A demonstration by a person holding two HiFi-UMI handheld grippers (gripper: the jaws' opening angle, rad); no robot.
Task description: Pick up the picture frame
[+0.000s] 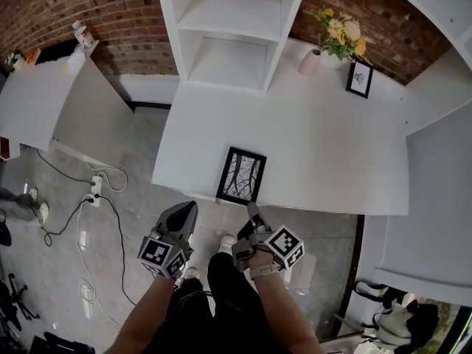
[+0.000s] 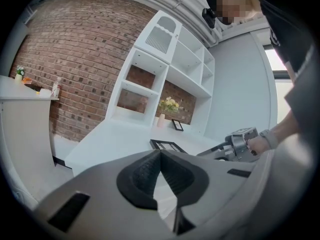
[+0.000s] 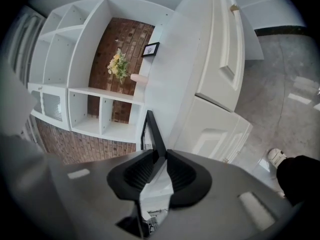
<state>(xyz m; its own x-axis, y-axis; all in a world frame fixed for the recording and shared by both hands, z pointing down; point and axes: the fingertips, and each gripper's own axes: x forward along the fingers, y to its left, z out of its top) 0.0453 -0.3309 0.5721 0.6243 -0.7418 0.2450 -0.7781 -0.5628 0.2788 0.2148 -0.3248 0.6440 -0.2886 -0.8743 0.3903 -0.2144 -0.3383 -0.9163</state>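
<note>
My left gripper (image 1: 188,209), low in the head view, is closed on nothing. My right gripper (image 3: 160,156) is nearer and pinches the bottom edge of the picture frame (image 1: 241,175). The frame sits just above it, at the front rim of the white table (image 1: 324,161), with its long side pointing away from me. Far off, at the upper right, a vase (image 1: 310,63) holds yellow flowers (image 1: 341,32).

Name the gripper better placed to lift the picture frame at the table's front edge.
Right. The right gripper has its jaws closed on the edge of the picture frame, so it likely only has to lift. The left gripper is shut and empty, short of the frame.
</note>
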